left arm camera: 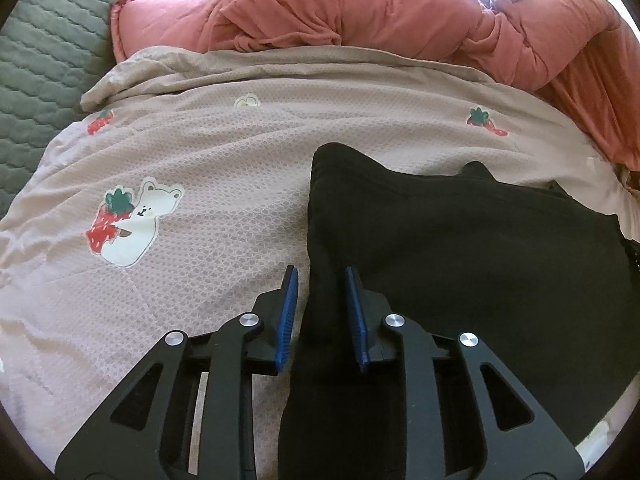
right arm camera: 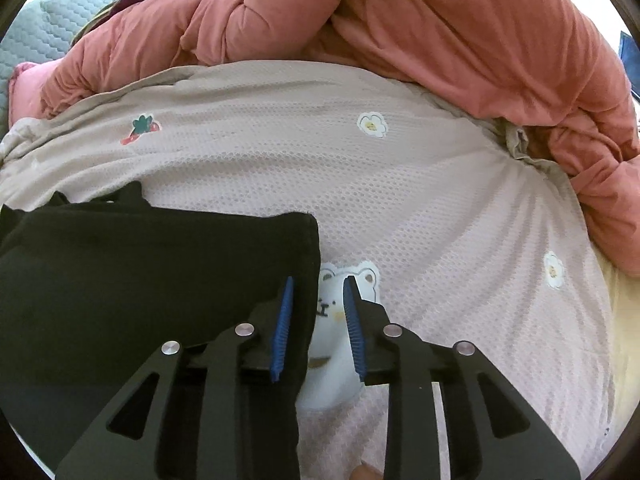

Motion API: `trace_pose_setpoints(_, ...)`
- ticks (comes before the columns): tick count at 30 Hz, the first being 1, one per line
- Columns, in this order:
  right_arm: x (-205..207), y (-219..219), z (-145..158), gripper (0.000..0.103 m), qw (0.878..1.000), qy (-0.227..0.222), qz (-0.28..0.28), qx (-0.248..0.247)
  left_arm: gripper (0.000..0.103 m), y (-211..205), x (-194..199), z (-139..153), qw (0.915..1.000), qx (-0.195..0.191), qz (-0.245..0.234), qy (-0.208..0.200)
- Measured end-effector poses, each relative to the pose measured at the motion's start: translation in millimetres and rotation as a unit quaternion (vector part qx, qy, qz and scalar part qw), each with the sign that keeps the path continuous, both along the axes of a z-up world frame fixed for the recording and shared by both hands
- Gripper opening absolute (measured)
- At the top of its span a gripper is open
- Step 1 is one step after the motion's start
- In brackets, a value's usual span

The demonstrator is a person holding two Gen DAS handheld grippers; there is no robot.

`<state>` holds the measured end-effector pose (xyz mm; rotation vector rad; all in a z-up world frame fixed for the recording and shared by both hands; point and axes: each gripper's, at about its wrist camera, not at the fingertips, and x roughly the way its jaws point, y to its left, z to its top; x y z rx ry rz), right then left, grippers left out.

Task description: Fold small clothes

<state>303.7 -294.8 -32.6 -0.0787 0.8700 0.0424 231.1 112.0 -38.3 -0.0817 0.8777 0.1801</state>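
Black garment [left arm camera: 460, 240] lies flat on the pink printed blanket [left arm camera: 220, 160] covering the bed, a bunched coral quilt [left arm camera: 360, 16] beyond it; the garment appears already doubled over, though layer count cannot be read from dark cloth. Left gripper [left arm camera: 322, 312]: fingers part-open, straddling the garment's left edge, fabric between the blue pads [left arm camera: 289, 316] but with visible gaps on both sides, so not clamped. Right gripper [right arm camera: 318, 324]: fingers likewise part-open, near the garment's right edge; the left pad [right arm camera: 282, 328] lies over black cloth, the gap between the fingers mostly shows the bear print [right arm camera: 340, 312] on the blanket. Nothing gripped by either. Risks, as judged: (1) if the fingers close here, the right pair may catch only the hem, or pinch blanket along with it, dragging the blanket up during a fold; (2) the left pair may catch only the top layer, and the fold would open; (3) uneven bite between sides would skew the next crease. Pose: both grippers angled steeply downward toward the bed, side by side at opposite edges of the garment, fingers pointing away from the person.
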Motion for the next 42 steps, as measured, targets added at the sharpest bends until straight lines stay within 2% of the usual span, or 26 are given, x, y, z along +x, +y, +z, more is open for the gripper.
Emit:
trace_pose_setpoints(4, -19.8, 1.2, 15.2, 0.031, 1.000, -0.015, 0.013, 0.017, 0.018, -1.3, -5.6, 3.0, 1.0000, -0.003, -0.003, -0.001)
trace_pose_setpoints(5, -24.7, 4.0, 19.1, 0.037, 0.999, -0.020, 0.019, 0.019, 0.018, -1.9, -7.0, 3.6, 1.0000, -0.002, -0.003, -0.001)
trace_pose_setpoints(6, -31.9, 7.5, 23.6, 0.046, 0.999, -0.025, 0.028, 0.023, 0.019, -2.7, -9.0, 4.2, 1.0000, 0.000, -0.004, -0.002)
trace_pose_setpoints(7, -38.4, 11.1, 27.4, 0.049, 0.999, -0.031, 0.037, 0.025, 0.020, -3.4, -10.0, 4.3, 1.0000, 0.002, -0.005, -0.002)
trace_pose_setpoints(11, -64.6, 27.5, 37.7, 0.049, 0.996, -0.042, 0.072, 0.033, 0.024, -5.2, -18.8, 5.0, 1.0000, 0.004, -0.005, -0.002)
trace_pose_setpoints(19, -102.4, 55.3, 30.4, 0.051, 0.991, -0.018, 0.125, 0.038, 0.029, -6.7, -46.9, 18.4, 0.9999, -0.011, -0.008, -0.010)
trace_pose_setpoints(27, -118.2, 55.6, 25.0, 0.051, 0.991, -0.003, 0.125, 0.047, 0.036, -16.0, -81.6, 26.3, 0.9989, -0.040, -0.023, -0.009)
trace_pose_setpoints(32, -123.7, 49.9, 23.2, 0.051, 0.991, 0.004, 0.123, 0.051, 0.038, -21.7, -92.2, 20.2, 0.9993, -0.026, -0.025, 0.002)
trace_pose_setpoints(35, -123.4, 47.2, 17.6, 0.052, 0.991, 0.016, 0.121, 0.046, 0.038, -19.3, -95.5, 15.4, 0.9992, -0.032, -0.022, 0.011)
trace_pose_setpoints(39, -120.4, 39.5, -0.3, 0.062, 0.992, 0.046, 0.108, 0.042, 0.038, -16.0, -100.1, 9.1, 0.9988, -0.041, -0.018, 0.018)
trace_pose_setpoints(42, -121.1, 30.5, -5.1, 0.064, 0.992, 0.050, 0.097, 0.061, 0.039, -14.4, -102.6, 3.8, 0.9986, -0.043, -0.016, 0.025)
